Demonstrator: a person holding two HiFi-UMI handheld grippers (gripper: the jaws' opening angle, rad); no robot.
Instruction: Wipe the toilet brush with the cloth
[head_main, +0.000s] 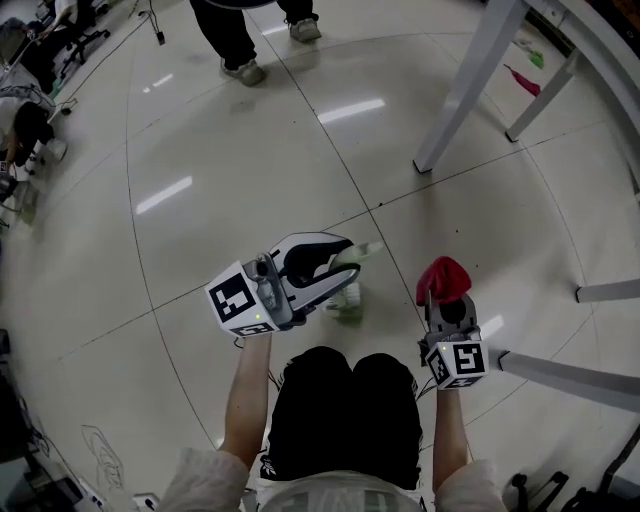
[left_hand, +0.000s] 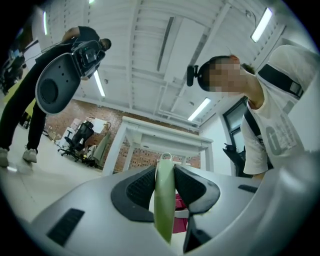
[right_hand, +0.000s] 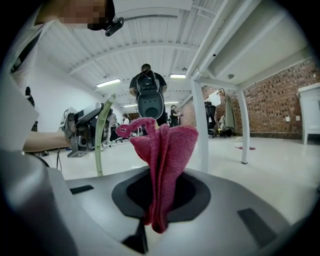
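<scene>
I am crouched over a glossy tiled floor. My left gripper (head_main: 340, 266) is shut on the pale green handle of the toilet brush (head_main: 352, 298), whose head hangs just above the floor. In the left gripper view the handle (left_hand: 164, 200) stands upright between the black pads (left_hand: 141, 189), its hanging loop on top. My right gripper (head_main: 445, 297) is shut on a bunched red-pink cloth (head_main: 443, 274), a hand's width to the right of the brush. In the right gripper view the cloth (right_hand: 167, 150) stands up out of the jaws, and the left gripper (right_hand: 82, 131) with the green handle (right_hand: 101, 135) shows to the left.
White table legs (head_main: 462, 95) stand ahead on the right, and a white bar (head_main: 570, 375) runs close by my right hand. Another person (right_hand: 147, 80) in black stands ahead holding a gripper (right_hand: 150, 102); their shoes (head_main: 245, 70) are at the top. Office chairs (head_main: 40, 50) crowd the far left.
</scene>
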